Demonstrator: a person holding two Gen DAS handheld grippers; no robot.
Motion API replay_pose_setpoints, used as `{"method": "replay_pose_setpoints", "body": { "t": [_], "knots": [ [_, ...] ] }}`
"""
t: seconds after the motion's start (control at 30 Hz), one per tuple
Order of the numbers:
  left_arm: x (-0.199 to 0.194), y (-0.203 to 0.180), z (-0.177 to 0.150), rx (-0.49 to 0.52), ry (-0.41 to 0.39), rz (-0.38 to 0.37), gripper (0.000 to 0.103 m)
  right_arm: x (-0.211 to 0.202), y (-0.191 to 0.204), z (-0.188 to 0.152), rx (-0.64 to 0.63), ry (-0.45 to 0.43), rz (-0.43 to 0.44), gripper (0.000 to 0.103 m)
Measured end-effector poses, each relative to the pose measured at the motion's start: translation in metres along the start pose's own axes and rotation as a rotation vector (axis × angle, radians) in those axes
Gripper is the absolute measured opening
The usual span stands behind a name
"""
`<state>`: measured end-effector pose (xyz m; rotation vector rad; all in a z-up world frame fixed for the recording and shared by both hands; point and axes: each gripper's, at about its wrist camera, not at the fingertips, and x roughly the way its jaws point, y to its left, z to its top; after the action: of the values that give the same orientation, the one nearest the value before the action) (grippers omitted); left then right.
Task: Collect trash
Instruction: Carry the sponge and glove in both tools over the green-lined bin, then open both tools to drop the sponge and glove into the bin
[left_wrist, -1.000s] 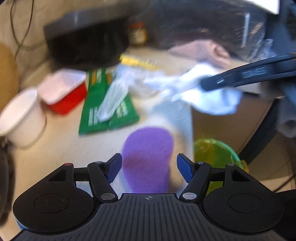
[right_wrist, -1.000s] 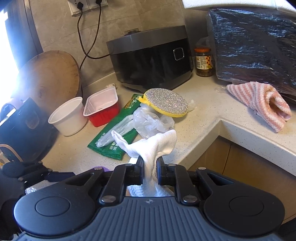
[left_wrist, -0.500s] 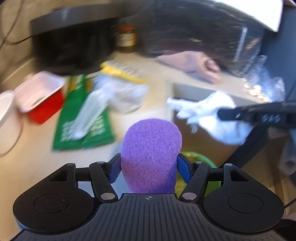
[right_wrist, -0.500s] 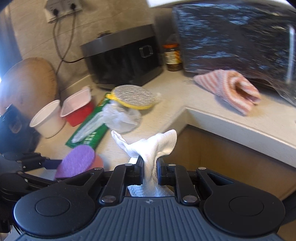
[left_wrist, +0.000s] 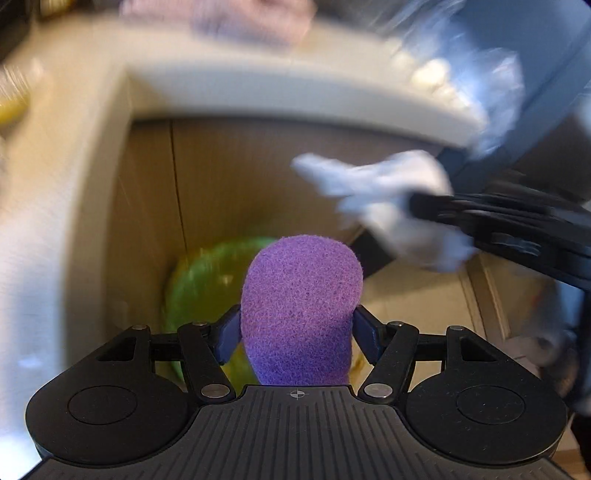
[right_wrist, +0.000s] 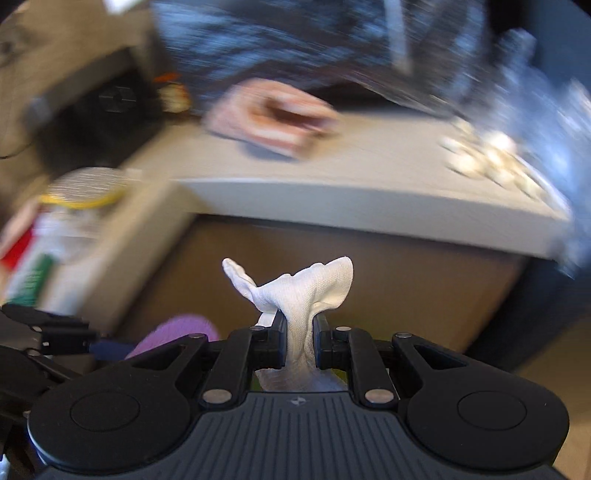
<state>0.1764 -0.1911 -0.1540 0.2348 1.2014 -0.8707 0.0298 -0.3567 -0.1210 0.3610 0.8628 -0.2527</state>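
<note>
My left gripper (left_wrist: 295, 332) is shut on a purple scrub sponge (left_wrist: 300, 295) and holds it off the counter, above a green-lined trash bin (left_wrist: 207, 280) on the floor by the cabinet. My right gripper (right_wrist: 298, 338) is shut on a crumpled white cloth (right_wrist: 295, 291); the cloth also shows in the left wrist view (left_wrist: 384, 199), up and to the right of the sponge. The purple sponge shows low left in the right wrist view (right_wrist: 177, 328). Both views are motion-blurred.
The pale L-shaped counter edge (left_wrist: 258, 96) runs above brown cabinet doors (left_wrist: 236, 177). On the counter lie a pink striped towel (right_wrist: 273, 118), a yellow-rimmed scrub pad (right_wrist: 85, 186), green packets (right_wrist: 33, 277) and a clear plastic bag (right_wrist: 524, 155).
The left gripper closed on the purple sponge and lifted it off the counter. Both grippers swung right and down, off the counter edge, towards the green bin.
</note>
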Motion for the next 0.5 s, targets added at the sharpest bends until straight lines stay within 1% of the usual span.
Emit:
{"method": "replay_pose_setpoints", "body": {
  "t": [0.07, 0.1, 0.13, 0.2, 0.23, 0.27, 0.3, 0.33, 0.37, 0.4, 0.5],
  "knots": [
    [0.006, 0.003, 0.001, -0.053, -0.018, -0.010, 0.069, 0.002, -0.016, -0.009, 0.040, 0.017, -0.025, 0.013],
    [0.008, 0.003, 0.001, -0.060, -0.020, -0.007, 0.069, 0.005, -0.023, -0.014, 0.056, 0.031, -0.038, 0.013],
    [0.011, 0.001, 0.000, -0.042, -0.014, 0.016, 0.068, 0.008, -0.029, -0.019, 0.070, 0.049, -0.046, 0.013],
    [0.017, -0.007, -0.002, 0.040, 0.011, 0.025, 0.069, 0.017, -0.037, -0.029, 0.103, 0.092, -0.038, 0.013],
    [0.019, -0.018, -0.005, 0.135, 0.018, 0.056, 0.068, 0.020, -0.040, -0.033, 0.122, 0.105, -0.022, 0.013],
    [0.019, -0.032, -0.010, 0.260, 0.007, 0.082, 0.069, 0.021, -0.041, -0.035, 0.142, 0.110, 0.004, 0.014],
    [0.018, -0.044, -0.017, 0.371, -0.007, 0.082, 0.069, 0.021, -0.041, -0.034, 0.161, 0.111, 0.044, 0.014],
    [0.018, -0.053, -0.022, 0.440, -0.012, 0.071, 0.069, 0.021, -0.039, -0.032, 0.171, 0.108, 0.079, 0.014],
    [0.020, -0.060, -0.024, 0.464, -0.008, 0.051, 0.070, 0.019, -0.035, -0.029, 0.167, 0.101, 0.112, 0.014],
    [0.020, -0.062, -0.025, 0.459, -0.006, 0.032, 0.070, 0.017, -0.030, -0.025, 0.152, 0.092, 0.137, 0.014],
    [0.020, -0.062, -0.025, 0.437, -0.038, 0.041, 0.070, 0.010, -0.010, -0.016, 0.087, 0.078, 0.209, 0.015]
  ]
}}
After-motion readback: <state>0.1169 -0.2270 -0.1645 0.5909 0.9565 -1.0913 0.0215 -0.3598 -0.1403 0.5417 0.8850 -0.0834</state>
